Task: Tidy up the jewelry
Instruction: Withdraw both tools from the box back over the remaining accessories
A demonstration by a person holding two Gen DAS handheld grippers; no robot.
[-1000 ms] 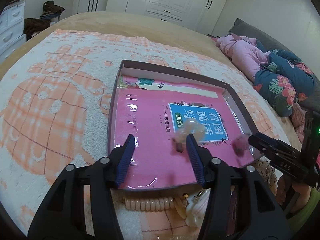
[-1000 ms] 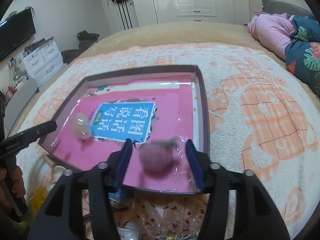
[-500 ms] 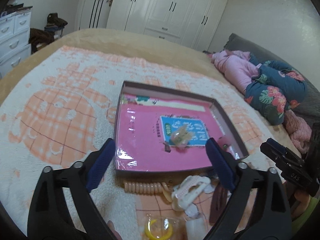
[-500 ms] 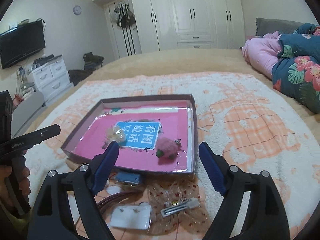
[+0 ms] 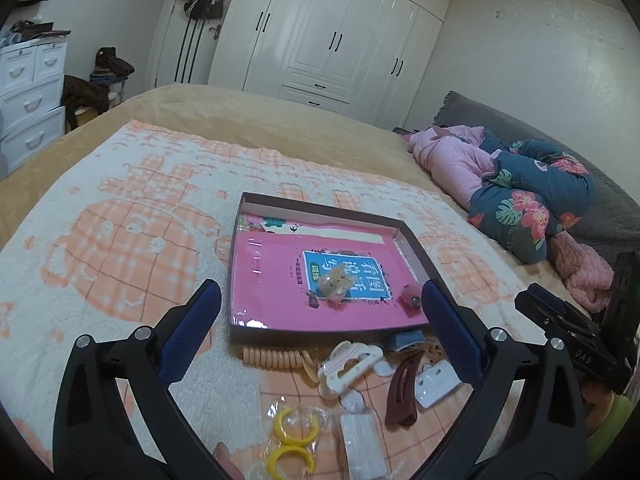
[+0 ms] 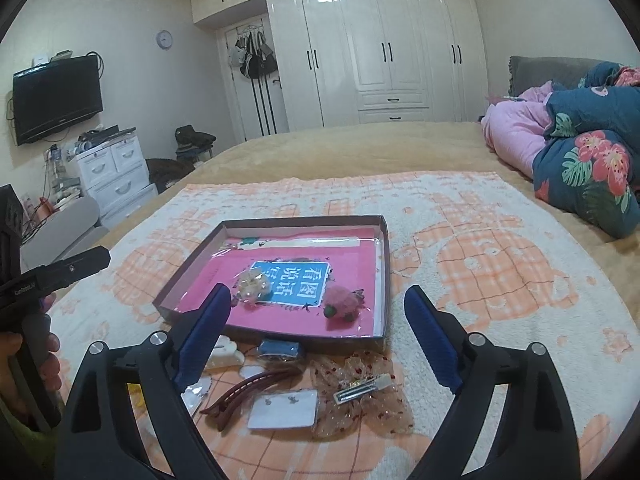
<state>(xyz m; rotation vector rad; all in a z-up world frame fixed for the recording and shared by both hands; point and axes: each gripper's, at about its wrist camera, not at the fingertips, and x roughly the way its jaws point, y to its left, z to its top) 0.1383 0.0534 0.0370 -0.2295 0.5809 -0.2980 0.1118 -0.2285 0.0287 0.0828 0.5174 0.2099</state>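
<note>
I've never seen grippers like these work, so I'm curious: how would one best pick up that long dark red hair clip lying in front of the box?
Probably across the middle of the dark red hair clip, coming straight down with the open right gripper. It lies flat on the blanket as a long, narrow curve, so fingers closing over its thin width should hold. The earring card lies close beside it, so it could be caught too.

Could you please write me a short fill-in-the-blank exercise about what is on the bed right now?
1. The fuzzy pink hair clip lies inside the shallow ____.
2. Both the left gripper and the right gripper are ____ and hold nothing.
3. The dark red hair clip lies outside the box, on the ____.
4. The two open rings near the left gripper are ____ in colour.

Missing words: box; open; blanket; yellow
</note>
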